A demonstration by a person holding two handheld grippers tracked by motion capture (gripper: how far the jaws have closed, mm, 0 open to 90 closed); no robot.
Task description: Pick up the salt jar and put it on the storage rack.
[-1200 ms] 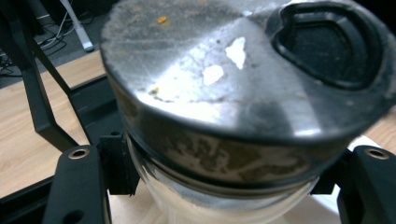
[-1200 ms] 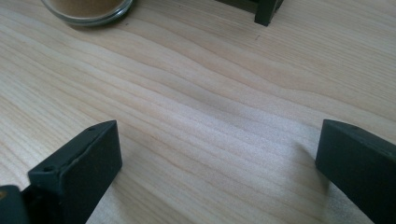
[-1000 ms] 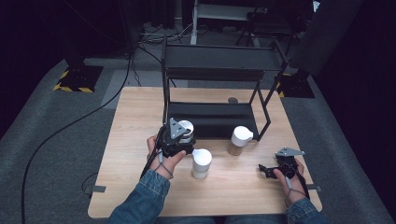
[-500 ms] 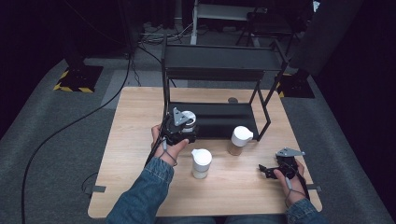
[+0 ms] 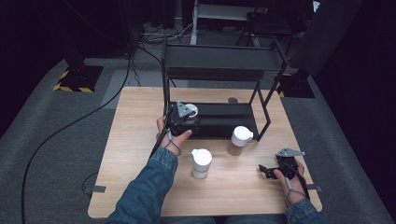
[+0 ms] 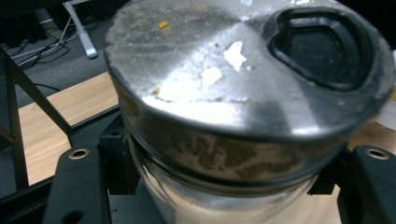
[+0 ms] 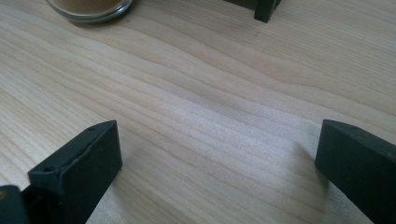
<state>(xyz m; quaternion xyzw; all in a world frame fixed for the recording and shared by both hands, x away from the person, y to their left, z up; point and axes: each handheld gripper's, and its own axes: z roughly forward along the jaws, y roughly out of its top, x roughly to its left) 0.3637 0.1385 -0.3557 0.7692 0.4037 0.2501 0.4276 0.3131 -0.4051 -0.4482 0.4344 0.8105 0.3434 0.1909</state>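
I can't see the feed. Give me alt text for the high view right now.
The left hand-held gripper holds a white-lidded glass jar at the lower shelf of the black metal rack. Two more white-lidded jars stand on the light wooden table; the right hand-held gripper rests near its right edge.

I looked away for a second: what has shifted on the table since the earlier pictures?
The left hand-held gripper, shut on a white-lidded jar, carried it away from the person onto the black rack's lower shelf. The right hand-held gripper, open, the two other jars and the table stayed put.
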